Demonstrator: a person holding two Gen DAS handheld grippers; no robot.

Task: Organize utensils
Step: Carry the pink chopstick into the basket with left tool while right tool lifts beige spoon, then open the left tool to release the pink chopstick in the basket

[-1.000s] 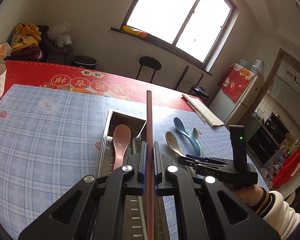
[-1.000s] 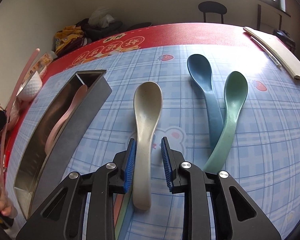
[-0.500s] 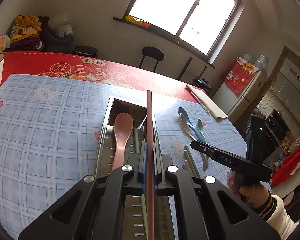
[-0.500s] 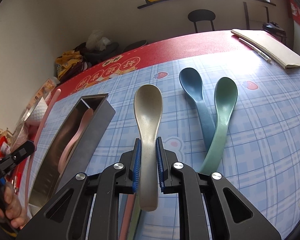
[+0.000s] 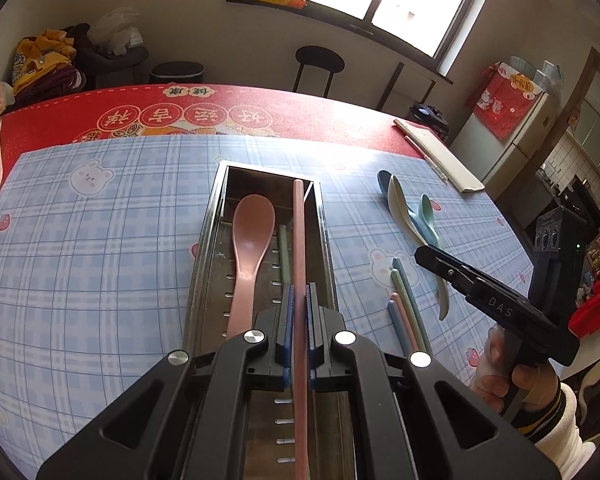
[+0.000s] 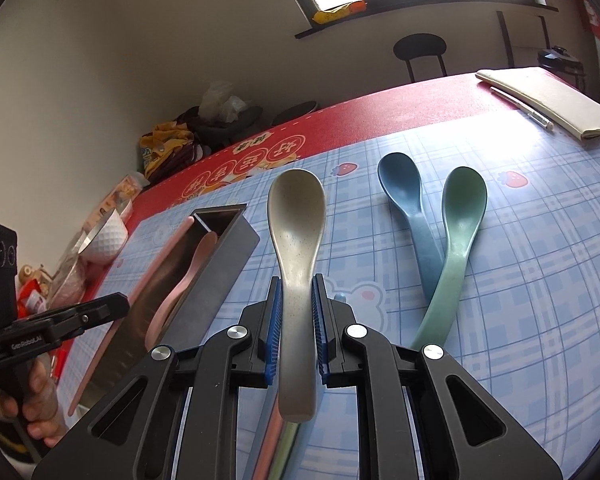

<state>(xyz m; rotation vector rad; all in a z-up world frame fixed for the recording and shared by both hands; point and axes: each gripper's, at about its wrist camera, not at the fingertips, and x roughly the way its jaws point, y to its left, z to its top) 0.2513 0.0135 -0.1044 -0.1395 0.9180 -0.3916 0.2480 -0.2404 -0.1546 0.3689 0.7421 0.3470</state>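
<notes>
- Left side first: the left gripper (image 5: pixel 298 334) is clamped tight on a pink chopstick (image 5: pixel 299 240), which runs straight up the middle of the left wrist picture between the 2 blue pads, its far tip over the far end of the metal tray (image 5: pixel 208 240).
- Risk there, as I judge it: the stick is long and held near 1 end, so if it is let go while tilted, the tip could catch the tray's far wall or land across the pink spoon (image 5: pixel 250 236) already lying inside.
- A green chopstick (image 5: pixel 284 252) lies in the tray just beside the pink stick.
- Right side: the right gripper (image 6: pixel 297 320) has just been closing, and its pads now pinch the handle of a beige spoon (image 6: pixel 296 216), bowl pointing to the upper middle of the right wrist picture.
- The grip sits low on a smooth, tapering handle; the heavy bowl could swing or slip out.
- Still on the cloth, right of centre: a blue spoon (image 6: pixel 404 192) and a green spoon (image 6: pixel 460 208), handles crossing.
</notes>
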